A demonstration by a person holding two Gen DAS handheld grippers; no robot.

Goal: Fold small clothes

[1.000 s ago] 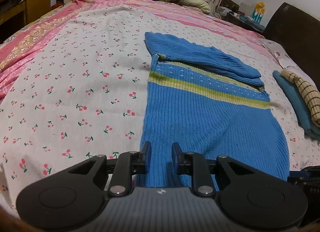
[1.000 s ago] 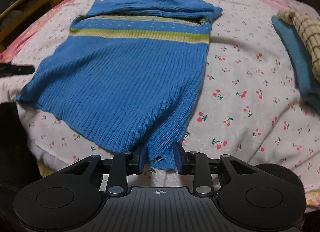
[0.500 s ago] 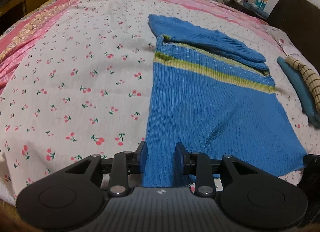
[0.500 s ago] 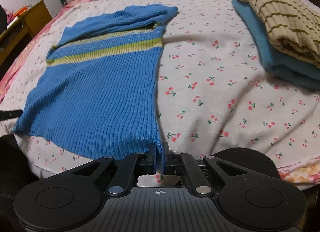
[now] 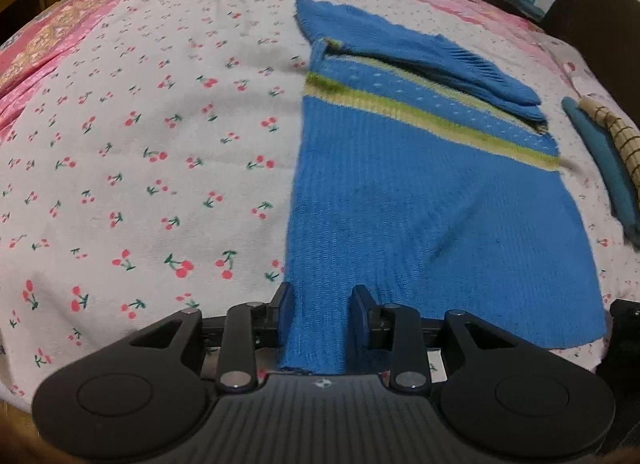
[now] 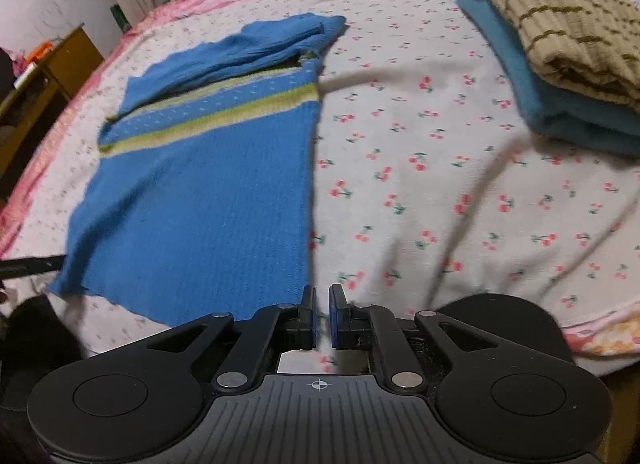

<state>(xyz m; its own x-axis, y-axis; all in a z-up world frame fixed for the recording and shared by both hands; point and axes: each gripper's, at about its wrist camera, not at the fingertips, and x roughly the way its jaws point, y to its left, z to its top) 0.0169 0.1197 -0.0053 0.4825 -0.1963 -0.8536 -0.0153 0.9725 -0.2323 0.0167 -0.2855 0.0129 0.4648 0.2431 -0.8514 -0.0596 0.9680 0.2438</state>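
Bed (image 5: 132,152) with the cherry-print sheet carries everything; pink quilt border runs along its far edge

Blue sweater (image 5: 408,200) lies flat near the bed's front edge, hem toward the camera, green-yellow stripe band across the chest, both sleeves already folded in across the top. Laid out square like that so the hem can be lifted and carried over to the sleeve end, my read of the next fold

Stack of folded clothes (image 6: 568,76) sits toward the right edge of the bed, well apart from the sweater: teal piece under a tan striped one. Looks like the done pile, parked out of the working area

Left gripper (image 5: 322,300) straddles the sweater's left hem corner; the knit runs up between the pads with a gap showing on the right side, so not clamped. Its jaws have just been opening, cloth between them

Right gripper (image 6: 322,302) sits at the right hem corner, just past the side edge. Jaws nearly closed with a thin slit, and they've just reopened slightly. Nothing visible in the slit, so I judge no grip on the hem

Both hands at the hem corners suggests the fold hasn't started
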